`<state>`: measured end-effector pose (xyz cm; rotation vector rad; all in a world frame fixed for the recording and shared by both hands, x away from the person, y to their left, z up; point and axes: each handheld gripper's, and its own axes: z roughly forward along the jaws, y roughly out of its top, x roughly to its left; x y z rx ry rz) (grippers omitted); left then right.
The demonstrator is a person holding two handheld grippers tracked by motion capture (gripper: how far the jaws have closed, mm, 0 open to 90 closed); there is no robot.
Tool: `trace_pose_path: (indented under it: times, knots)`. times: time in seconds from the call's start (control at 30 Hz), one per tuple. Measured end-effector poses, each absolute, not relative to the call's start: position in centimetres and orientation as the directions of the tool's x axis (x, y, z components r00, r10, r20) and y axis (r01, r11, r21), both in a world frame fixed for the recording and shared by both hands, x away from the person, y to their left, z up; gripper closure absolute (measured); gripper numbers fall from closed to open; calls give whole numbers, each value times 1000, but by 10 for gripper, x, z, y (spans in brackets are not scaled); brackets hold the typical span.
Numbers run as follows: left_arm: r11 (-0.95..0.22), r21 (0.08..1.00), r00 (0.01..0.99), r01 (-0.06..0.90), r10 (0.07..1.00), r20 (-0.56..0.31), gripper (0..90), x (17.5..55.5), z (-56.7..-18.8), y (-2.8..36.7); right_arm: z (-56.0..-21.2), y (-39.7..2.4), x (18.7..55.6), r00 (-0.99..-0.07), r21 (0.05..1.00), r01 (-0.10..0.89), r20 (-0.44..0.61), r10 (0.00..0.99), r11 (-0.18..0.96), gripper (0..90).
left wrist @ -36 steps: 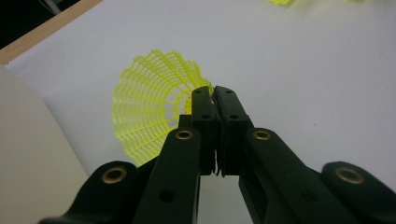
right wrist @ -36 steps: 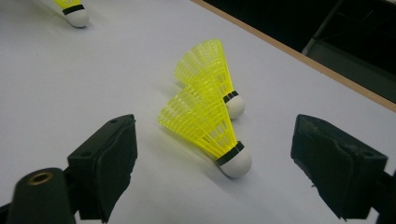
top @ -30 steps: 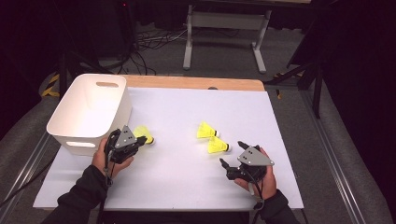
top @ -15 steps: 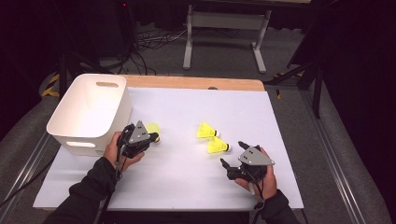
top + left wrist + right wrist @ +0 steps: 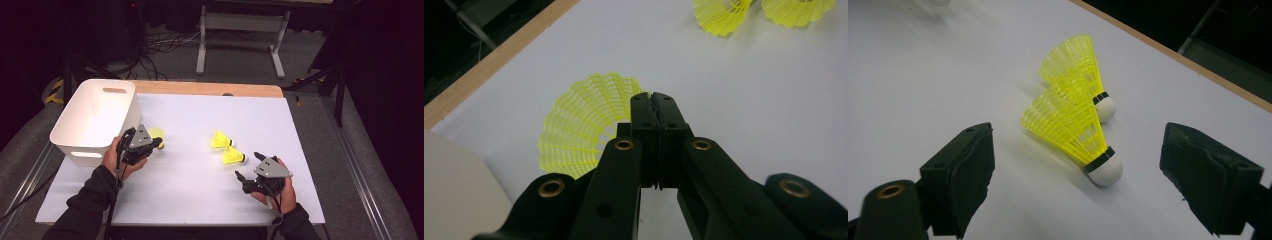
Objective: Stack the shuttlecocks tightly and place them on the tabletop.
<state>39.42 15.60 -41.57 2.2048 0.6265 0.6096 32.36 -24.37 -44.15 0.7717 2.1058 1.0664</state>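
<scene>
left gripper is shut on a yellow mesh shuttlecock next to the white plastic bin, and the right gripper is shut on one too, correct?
Not quite. The right gripper is open: in the right gripper view its jaws stand wide apart, with two yellow mesh shuttlecocks lying untouched ahead. The left gripper is shut on a yellow mesh shuttlecock beside the white plastic bin.
</scene>
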Motion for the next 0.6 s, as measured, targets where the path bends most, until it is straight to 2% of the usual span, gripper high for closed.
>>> trace_pose_path:
  times: [0.3, 0.6]
  knots:
    - [-637, 726, 786, 260, 576, 224, 865, 395, -420, 149, -443, -242, 324, -627, 838, 213, -277, 729, 502, 152]
    - [-653, 724, 802, 225, 546, 243, 841, 400, -418, 131, -444, -242, 325, -632, 834, 216, -278, 723, 509, 150]
